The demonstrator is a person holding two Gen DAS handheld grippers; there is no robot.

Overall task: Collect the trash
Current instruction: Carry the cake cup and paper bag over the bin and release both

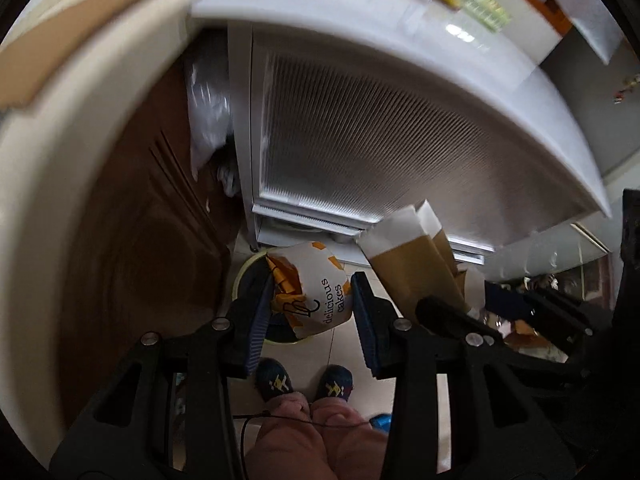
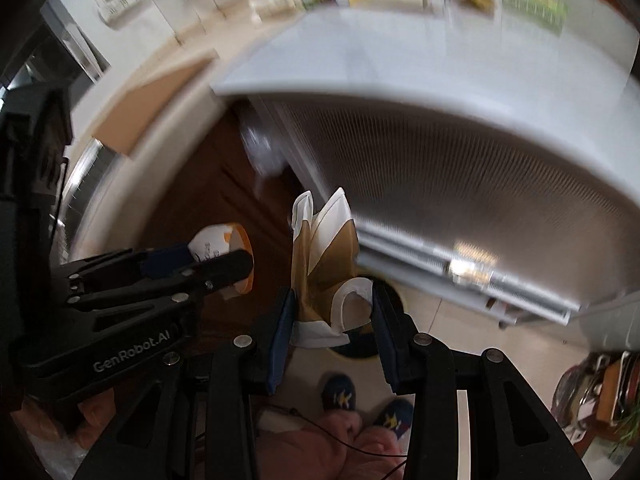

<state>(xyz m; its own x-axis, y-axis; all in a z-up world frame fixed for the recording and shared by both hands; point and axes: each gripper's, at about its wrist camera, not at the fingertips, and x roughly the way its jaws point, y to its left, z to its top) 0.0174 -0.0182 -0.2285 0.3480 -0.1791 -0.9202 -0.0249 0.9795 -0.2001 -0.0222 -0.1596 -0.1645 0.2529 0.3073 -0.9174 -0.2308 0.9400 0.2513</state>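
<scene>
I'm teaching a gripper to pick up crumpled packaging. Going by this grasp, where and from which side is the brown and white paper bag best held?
Grip the brown and white paper bag at its folded lower end, coming from above with one of the fingers on each flat face. It is creased flat, so the right gripper pinches it across its thin dimension.

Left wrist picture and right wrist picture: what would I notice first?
Probably the white and orange "delicious cakes" wrapper pinched in the left tongs, right above a pale round bin on the floor. The right tongs pinch a crumpled brown and white paper bag beside it.
</scene>
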